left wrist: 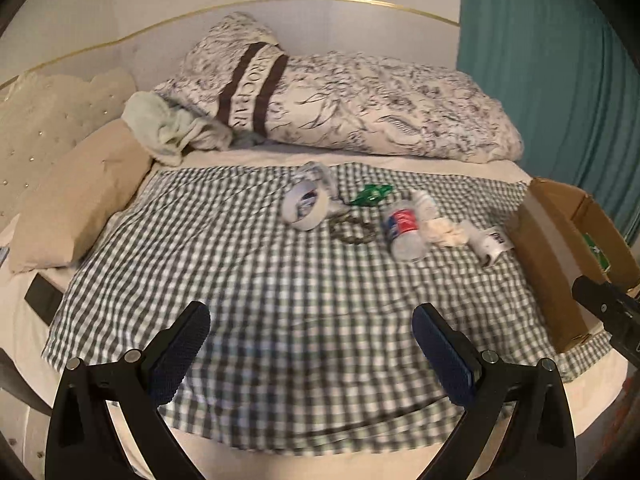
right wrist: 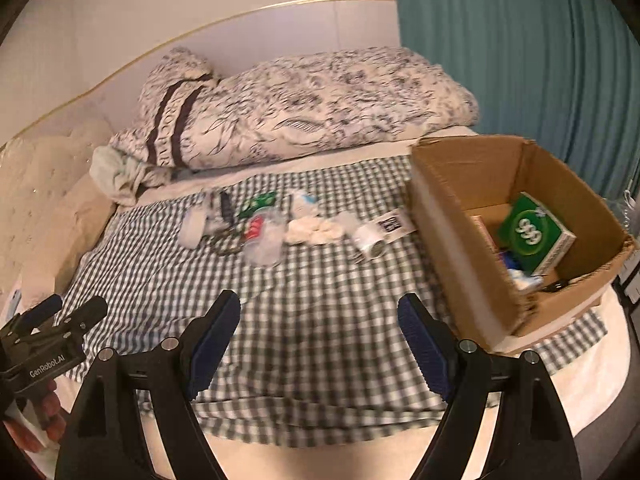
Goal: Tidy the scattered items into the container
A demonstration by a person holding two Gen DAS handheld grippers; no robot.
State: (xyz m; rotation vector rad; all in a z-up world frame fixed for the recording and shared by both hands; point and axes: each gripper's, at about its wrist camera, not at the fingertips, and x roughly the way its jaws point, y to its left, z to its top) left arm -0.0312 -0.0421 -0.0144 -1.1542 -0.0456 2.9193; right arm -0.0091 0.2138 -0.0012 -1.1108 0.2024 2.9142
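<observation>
Scattered items lie in a row across the checked cloth (left wrist: 248,288): a white tape roll (left wrist: 304,208), a green packet (left wrist: 370,195), a dark beaded bracelet (left wrist: 352,233), a clear bottle with a red and blue label (left wrist: 405,232), a cream scrunchie (left wrist: 444,235) and a small white roll (left wrist: 489,245). The open cardboard box (right wrist: 476,168) stands at the cloth's right end and holds a green carton (right wrist: 534,236) and smaller things. My left gripper (left wrist: 312,344) and right gripper (right wrist: 318,340) hover above the near part of the cloth, both open and empty, well short of the items.
A folded patterned duvet (left wrist: 360,108) and a pale green towel (left wrist: 160,128) lie behind the items. A beige pillow (left wrist: 76,208) sits at the left against the tufted headboard. A teal curtain (right wrist: 520,60) hangs behind the box. A hand (right wrist: 44,420) holds the left tool.
</observation>
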